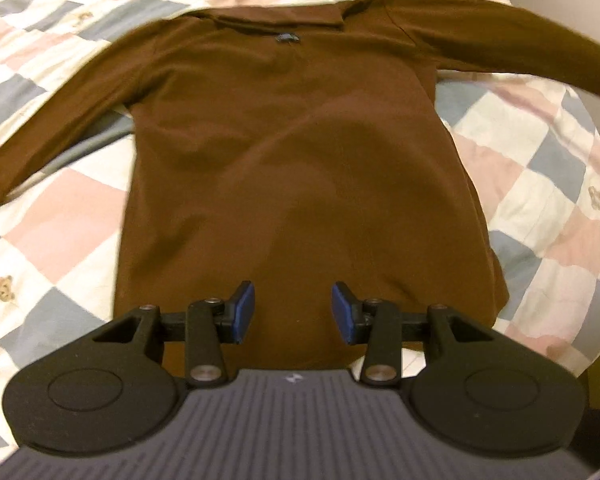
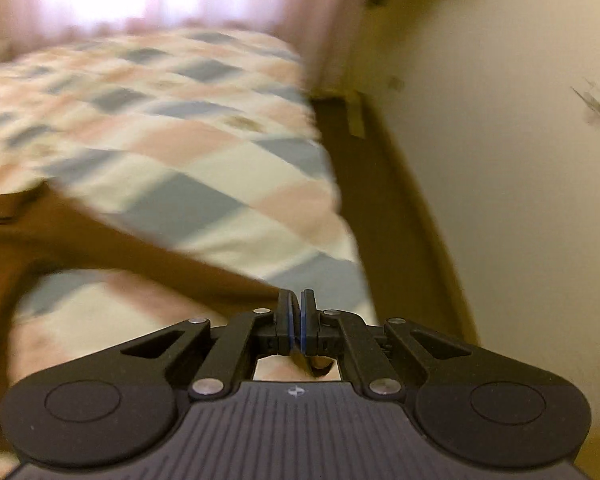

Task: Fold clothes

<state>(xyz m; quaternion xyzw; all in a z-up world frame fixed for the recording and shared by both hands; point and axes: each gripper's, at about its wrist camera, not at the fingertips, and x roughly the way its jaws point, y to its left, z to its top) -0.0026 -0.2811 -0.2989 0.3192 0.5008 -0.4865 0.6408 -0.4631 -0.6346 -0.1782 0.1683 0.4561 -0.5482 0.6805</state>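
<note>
A plain brown shirt (image 1: pixel 292 152) lies on a quilt (image 1: pixel 540 152) checked pink, grey-blue and cream.

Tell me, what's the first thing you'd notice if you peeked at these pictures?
A big brown long-sleeved shirt lies spread flat in the middle of a checked quilt with little teddy bears on it. The left gripper hangs open over the shirt's bottom edge. The right gripper is shut on the end of one sleeve, out near the quilt's side edge.

Matt brown cloth top (image 1: pixel 292 152), quilted bedcover (image 1: pixel 540 152)
</note>
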